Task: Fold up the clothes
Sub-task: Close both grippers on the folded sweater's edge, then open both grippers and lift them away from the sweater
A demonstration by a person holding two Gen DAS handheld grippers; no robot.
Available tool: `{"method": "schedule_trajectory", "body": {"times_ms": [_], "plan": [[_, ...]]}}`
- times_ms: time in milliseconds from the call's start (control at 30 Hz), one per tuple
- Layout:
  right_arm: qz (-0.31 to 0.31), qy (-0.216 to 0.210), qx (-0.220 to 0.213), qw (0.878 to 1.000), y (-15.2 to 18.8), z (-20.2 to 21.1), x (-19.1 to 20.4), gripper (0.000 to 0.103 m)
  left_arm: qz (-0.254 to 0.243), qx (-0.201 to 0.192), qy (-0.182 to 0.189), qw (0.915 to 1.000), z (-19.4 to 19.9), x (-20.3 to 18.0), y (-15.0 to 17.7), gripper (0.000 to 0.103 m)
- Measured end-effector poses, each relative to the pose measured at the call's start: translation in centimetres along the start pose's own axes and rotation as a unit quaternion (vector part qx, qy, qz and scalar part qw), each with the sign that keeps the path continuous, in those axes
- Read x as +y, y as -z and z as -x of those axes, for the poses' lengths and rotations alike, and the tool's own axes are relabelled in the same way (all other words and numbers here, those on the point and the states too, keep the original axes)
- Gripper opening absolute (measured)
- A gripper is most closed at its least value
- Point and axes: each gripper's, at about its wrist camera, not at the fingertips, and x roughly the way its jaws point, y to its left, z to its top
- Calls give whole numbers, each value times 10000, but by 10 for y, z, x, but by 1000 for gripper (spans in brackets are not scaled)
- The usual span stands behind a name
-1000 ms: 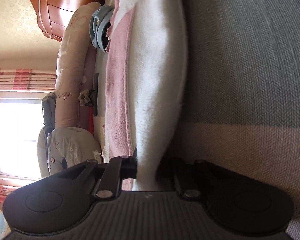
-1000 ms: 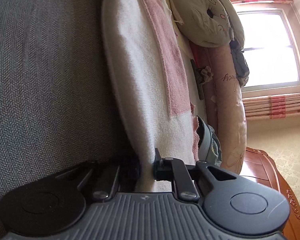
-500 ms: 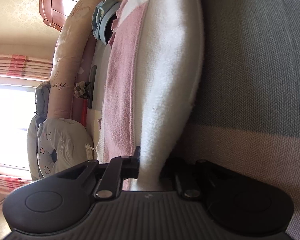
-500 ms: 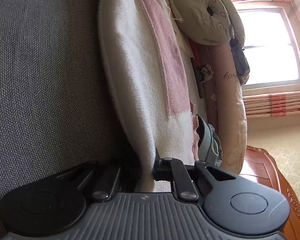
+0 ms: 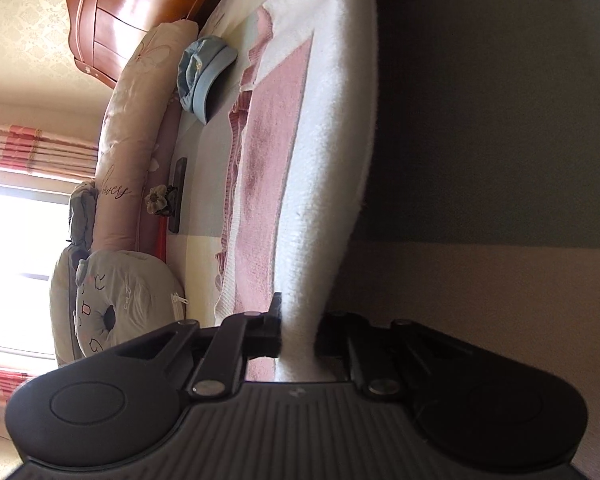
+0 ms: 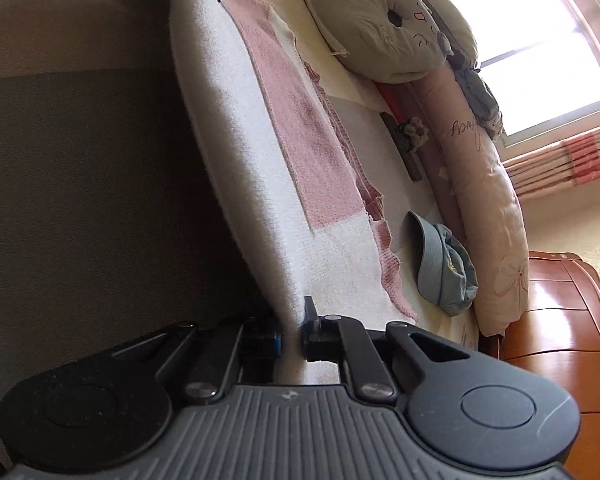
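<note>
On the bed, over the grey-and-beige bedspread [image 5: 500, 160], a white-and-pink sweater [image 5: 320, 140] hangs stretched by its near edge between two tools. Over on the left, the left gripper [image 5: 298, 336] is clenched on a bunched white corner of that sweater, fabric pinched tight between its fingers. Across the middle the white edge runs taut from one tool to the other, the pink panel facing away toward the far side of the bed, where the rest of the garment lies on the sheet. And on the right, the right gripper [image 6: 291, 338] is clamped on the other white corner, cloth squeezed thin between the pads. Beyond the sweater sit a blue cap [image 6: 444, 268], a long pink bolster [image 6: 488, 200] and a cat-face cushion [image 6: 384, 28], all apart from the garment, with a wooden headboard [image 6: 572, 320] on the far right.

This looks like the lift that starts a fold. To do it well, both corners should rise level and together, the edge kept straight without sagging, then carried over toward the far hem so the halves line up, well short of the cap
</note>
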Motion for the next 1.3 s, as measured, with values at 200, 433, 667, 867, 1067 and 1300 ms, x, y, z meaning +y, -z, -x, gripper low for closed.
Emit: {"method": "schedule_trajectory", "body": {"times_ms": [200,433,667,867,1067,1300], "plan": [[-211,-296,-39,9993,7,53,12,12,-186,-133,322,9992,66,-30,5,8],[-291,-502,-41,9983,18,102,43,12,-466,-207,461,9976,115,-71,11,8],[-430,-756,328,9957,33,97,68,23,-226,-188,1107,9934,114,-81,17,18],[-991,-950,525,9891,59,112,43,29,716,-415,2010,9761,142,-37,44,21],[-1768,-966,266,9791,69,134,0,31,1768,-535,1782,9665,136,-7,56,32],[-3134,-1520,-145,9373,64,100,-12,34,2263,-300,2326,9454,102,-36,65,33]]}}
